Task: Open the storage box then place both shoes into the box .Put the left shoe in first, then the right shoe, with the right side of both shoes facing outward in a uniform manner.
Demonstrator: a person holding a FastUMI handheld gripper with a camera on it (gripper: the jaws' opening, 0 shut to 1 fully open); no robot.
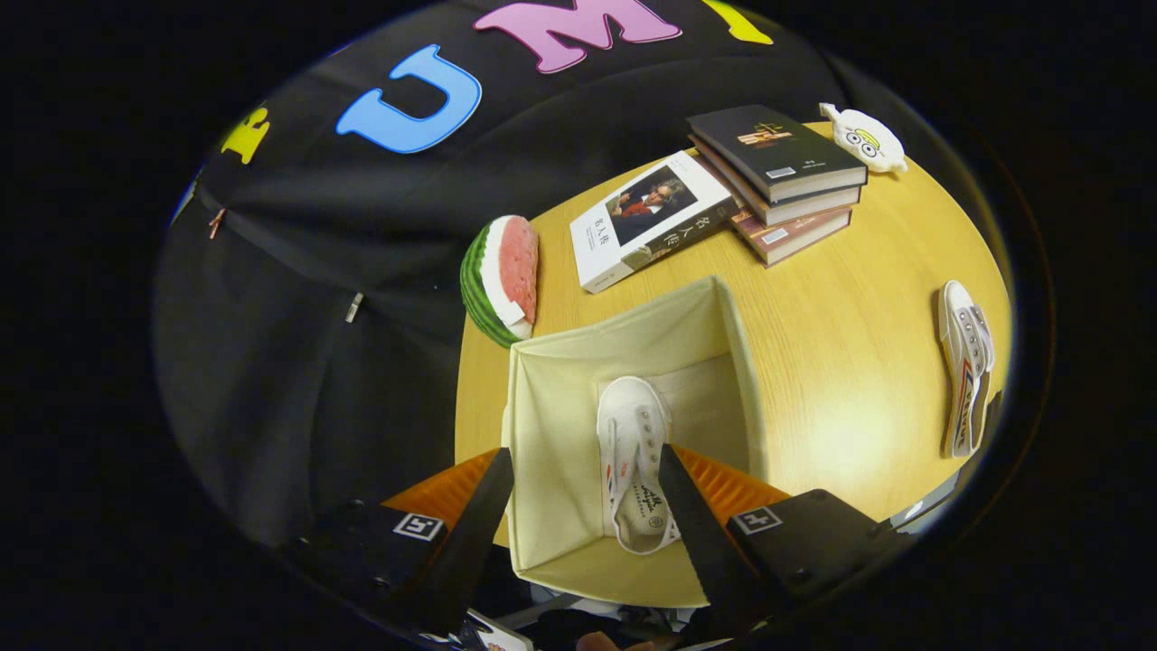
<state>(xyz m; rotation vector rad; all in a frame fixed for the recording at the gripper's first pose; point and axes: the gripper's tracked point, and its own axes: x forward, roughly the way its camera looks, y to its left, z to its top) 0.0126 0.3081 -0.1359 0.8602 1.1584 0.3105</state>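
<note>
A cream fabric storage box (pixel 551 380) stands open on the wooden table, directly below my fingers. One white canvas shoe (pixel 635 461) lies inside it on the box floor, toe pointing away from me, close to the box's right wall. My gripper (pixel 583 463) hangs open above the box, its fingers spread wide with nothing pressed between them; the right finger overlaps the shoe's edge in the view. A second white shoe (pixel 965 375) lies on the table well to the right of the box.
A watermelon-slice toy (pixel 500 280) stands just beyond the box's far left corner. A book (pixel 646 219) lies beyond the box, with a stack of books (pixel 782 181) and a small white plush toy (pixel 866 137) farther back. The round table (pixel 841 334) ends near the black cloth.
</note>
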